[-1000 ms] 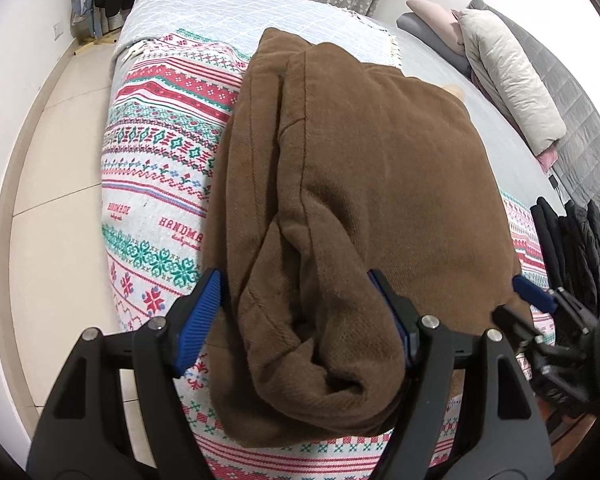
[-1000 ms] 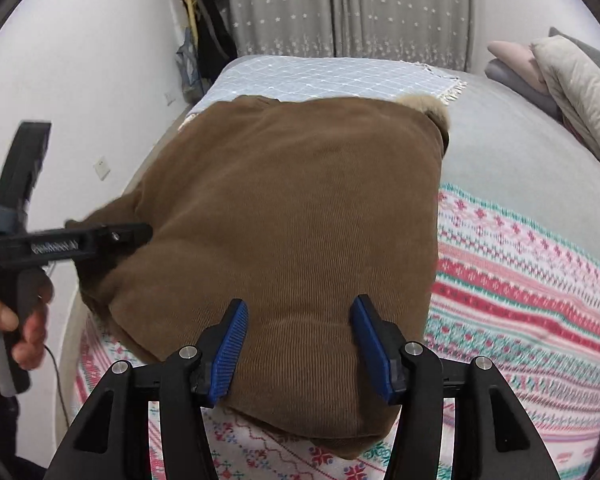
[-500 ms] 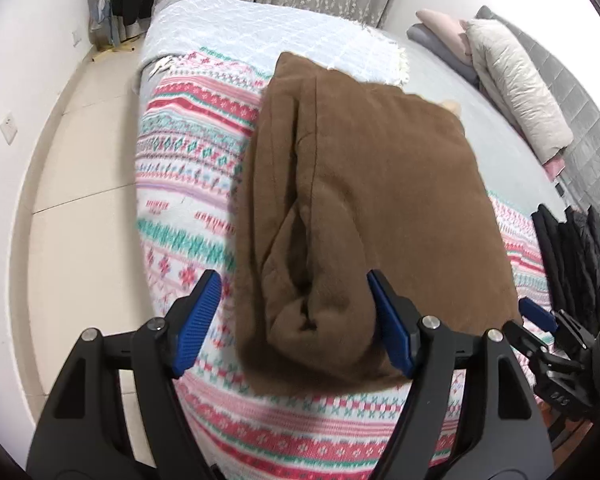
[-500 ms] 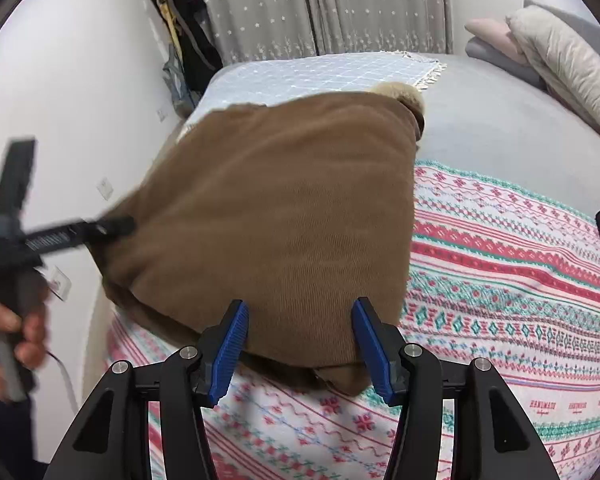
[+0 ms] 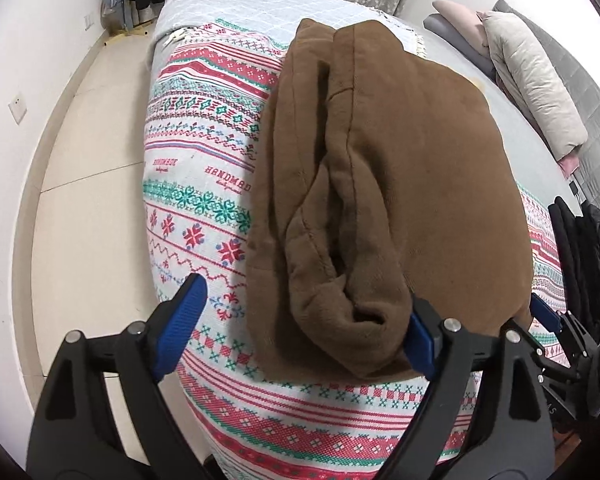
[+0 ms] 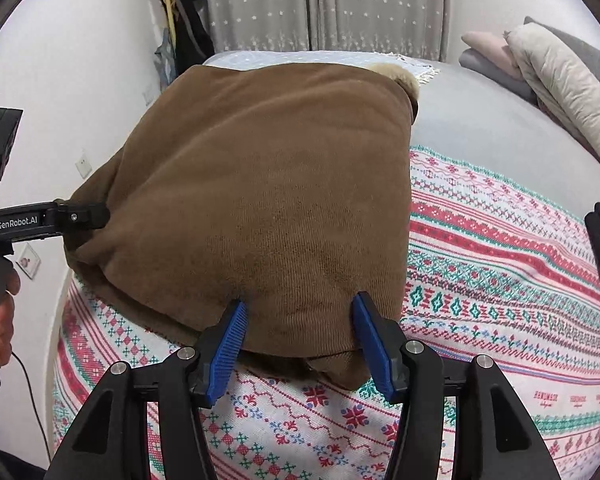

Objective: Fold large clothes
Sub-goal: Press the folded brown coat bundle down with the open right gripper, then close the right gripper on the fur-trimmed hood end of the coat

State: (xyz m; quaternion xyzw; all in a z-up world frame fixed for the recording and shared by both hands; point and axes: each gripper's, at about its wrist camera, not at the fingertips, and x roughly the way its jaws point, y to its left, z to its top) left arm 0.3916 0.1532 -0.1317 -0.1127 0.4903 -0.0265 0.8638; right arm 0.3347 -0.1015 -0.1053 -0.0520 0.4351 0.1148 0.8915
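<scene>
A large brown garment (image 5: 400, 168) lies folded into a thick block on the patterned blanket (image 5: 204, 168) on the bed; it also shows in the right wrist view (image 6: 268, 208). My left gripper (image 5: 304, 320) is open, its blue pads on either side of the garment's rolled near-left corner. My right gripper (image 6: 300, 340) is open, its pads on either side of the garment's near edge. The left gripper shows in the right wrist view (image 6: 88, 216) at the garment's left corner. The right gripper's tip shows at the right of the left wrist view (image 5: 548, 320).
The bed edge and tiled floor (image 5: 80, 200) are to the left. Pillows (image 5: 532, 80) lie at the head of the bed. Dark clothes (image 5: 588, 256) lie on the right. Curtains (image 6: 324, 4) hang behind, and a grey sheet (image 6: 500, 132) covers the far bed.
Both grippers drew back from the garment half a second ago and have now moved in close to its near edge again. The garment stays folded on the bed.
</scene>
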